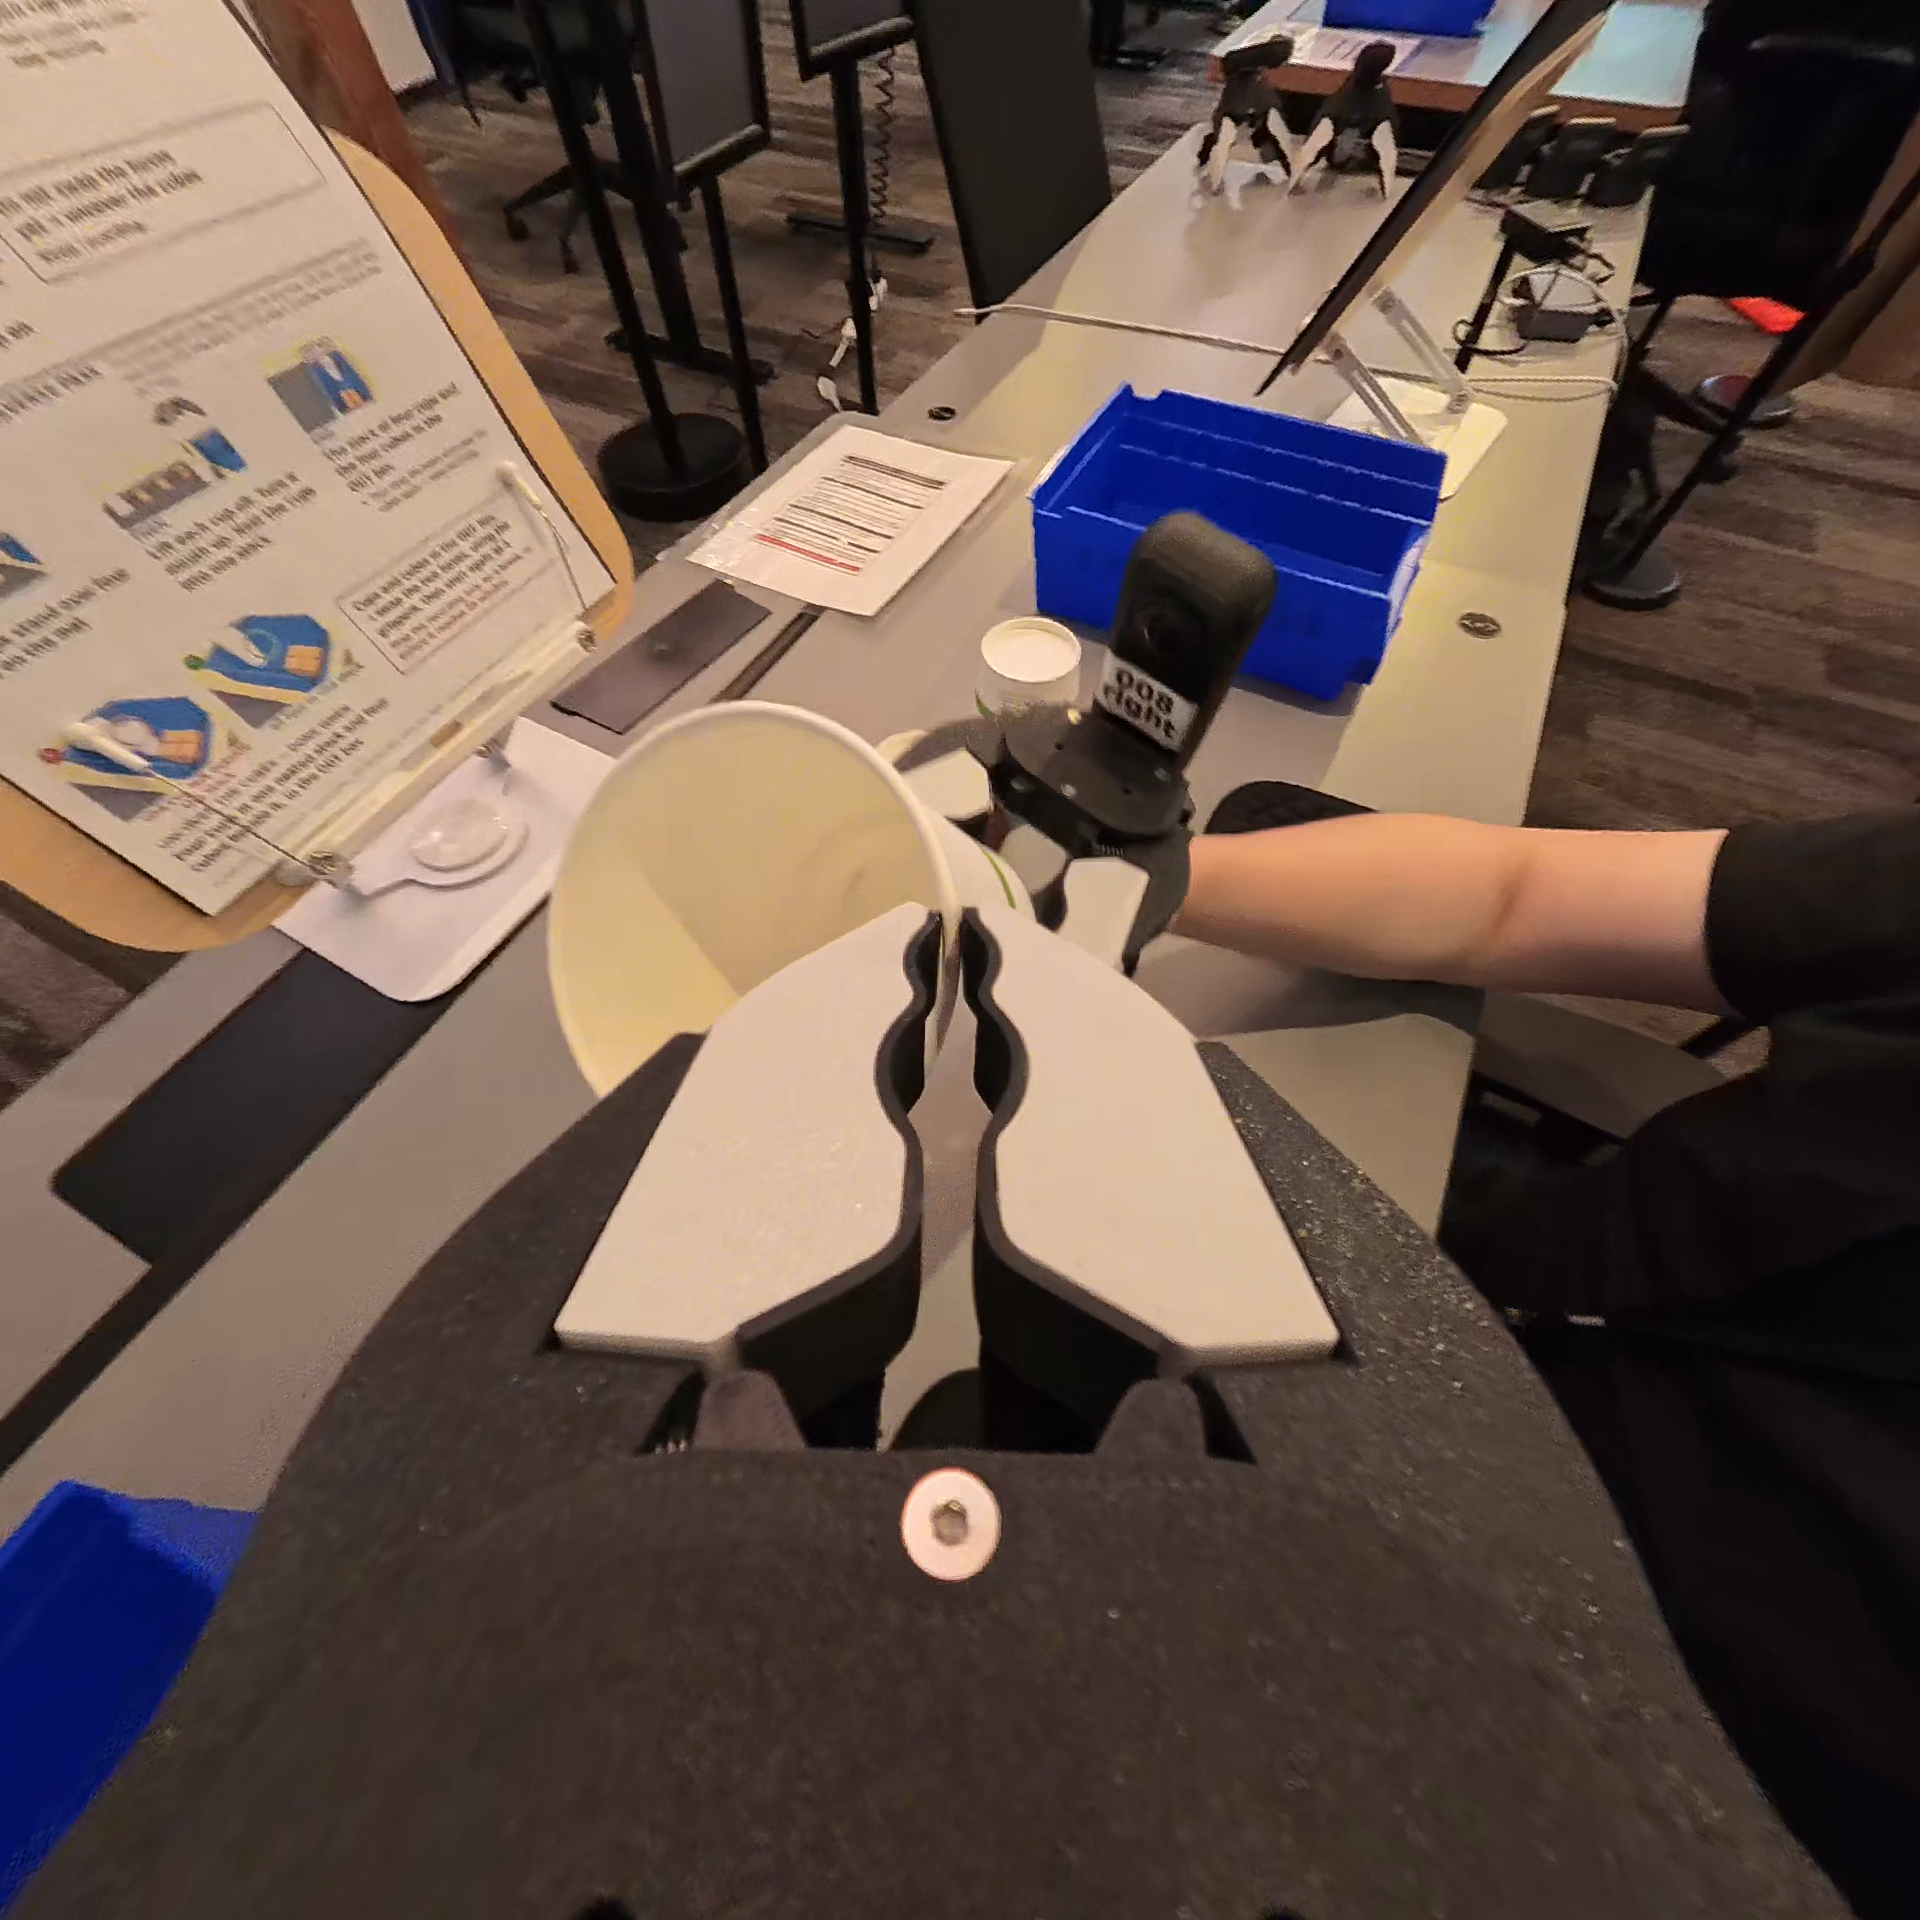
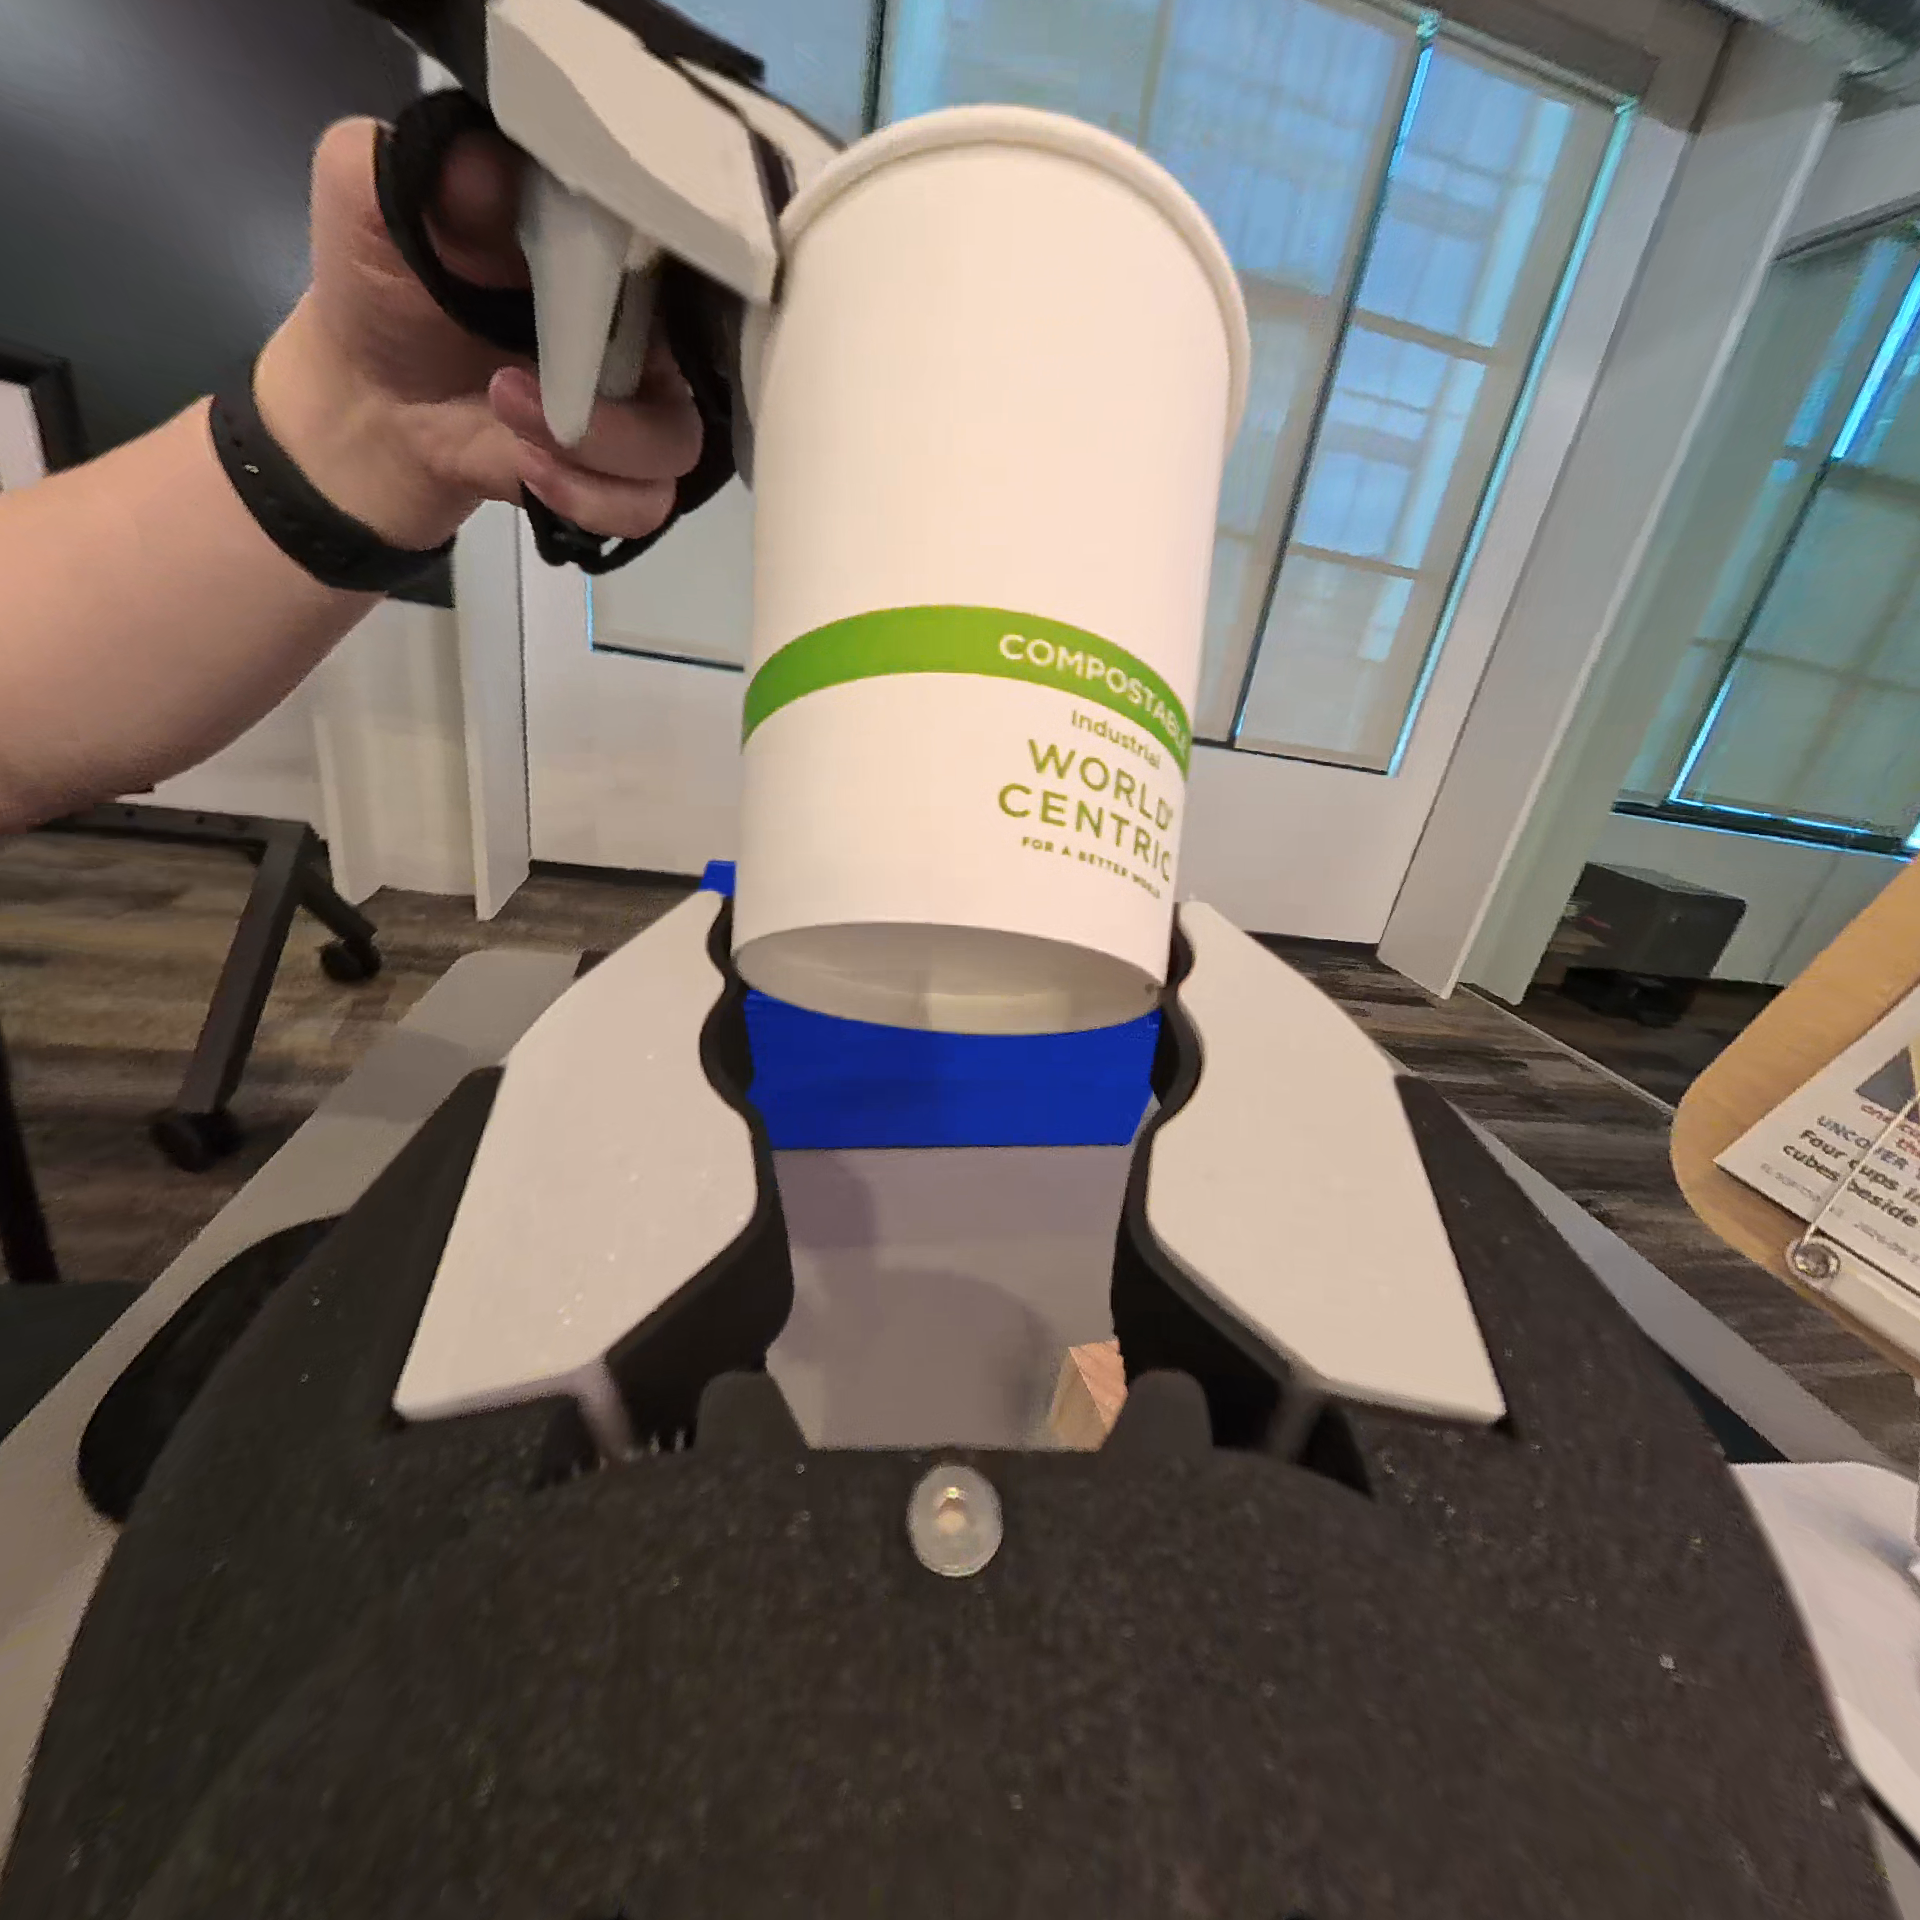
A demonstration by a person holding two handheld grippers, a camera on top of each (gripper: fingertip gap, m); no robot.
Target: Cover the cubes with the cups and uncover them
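Observation:
A white paper cup with a green band [image 2: 977, 468] is held in the air between both grippers, lying tilted. My left gripper [image 1: 954, 920] is shut on its rim, with the open mouth [image 1: 727, 862] facing the left wrist view. My right gripper [image 2: 951, 935] is shut around the cup's base end; it also shows in the left wrist view [image 1: 1013, 842]. The left gripper shows in the right wrist view [image 2: 774, 249] at the rim. A wooden cube [image 2: 1089, 1392] sits on the grey table under the right gripper. A second cup [image 1: 1029, 665] stands upside down behind.
A blue bin [image 1: 1236, 520] stands on the table beyond the cups, and another blue bin [image 1: 83, 1621] is at the near left. An instruction board [image 1: 260, 468] leans at the left. A printed sheet [image 1: 852, 514] lies by the far bin. A tilted screen on a stand [image 1: 1392, 343] is behind.

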